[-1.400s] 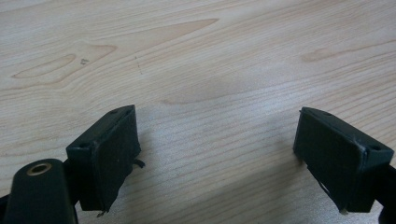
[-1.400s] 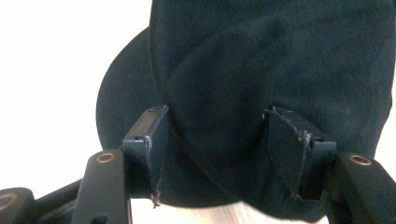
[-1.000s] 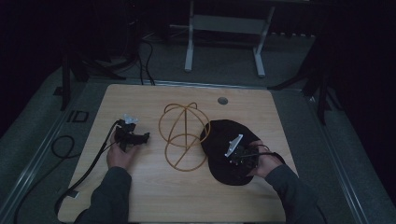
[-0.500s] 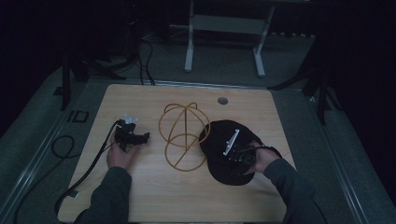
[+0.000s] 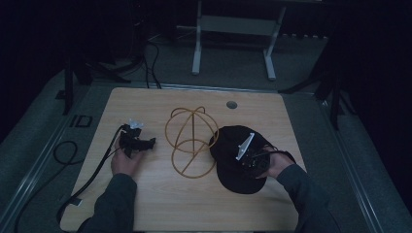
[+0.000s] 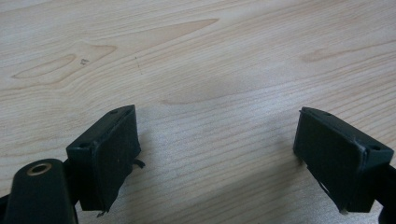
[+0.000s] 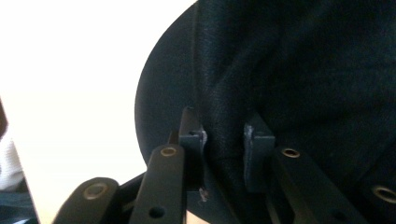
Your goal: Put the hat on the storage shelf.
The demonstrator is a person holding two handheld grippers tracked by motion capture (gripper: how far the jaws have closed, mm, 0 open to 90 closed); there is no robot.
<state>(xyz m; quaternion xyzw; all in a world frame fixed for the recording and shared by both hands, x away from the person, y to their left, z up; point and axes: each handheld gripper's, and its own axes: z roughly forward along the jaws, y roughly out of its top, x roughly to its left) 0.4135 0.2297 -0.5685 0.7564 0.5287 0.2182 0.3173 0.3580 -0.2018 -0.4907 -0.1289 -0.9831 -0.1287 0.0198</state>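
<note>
A black cap [image 5: 228,162] lies on the right of the wooden table [image 5: 204,208], beside a golden wire hat frame [image 5: 193,126] at the centre. My right gripper [image 5: 243,160] rests on the cap. Its jaws have just been closing, and in the right gripper view the right gripper [image 7: 224,135] pinches a fold of the cap's fabric [image 7: 299,70] next to the brim. My left gripper [image 5: 148,142] rests on the table left of the frame. In its own view the left gripper [image 6: 215,130] stands open over bare wood [image 6: 187,56], nothing between the pads.
A round cable hole [image 5: 231,104] sits near the table's far edge. A black cable [image 5: 92,170] trails off the left side from the left gripper. Beyond the table stand the grey legs of a metal rack [image 5: 197,48] on a dark floor.
The right gripper has shifted only slightly on the cap. The left hand, the wire frame and the cap lie where they were.
</note>
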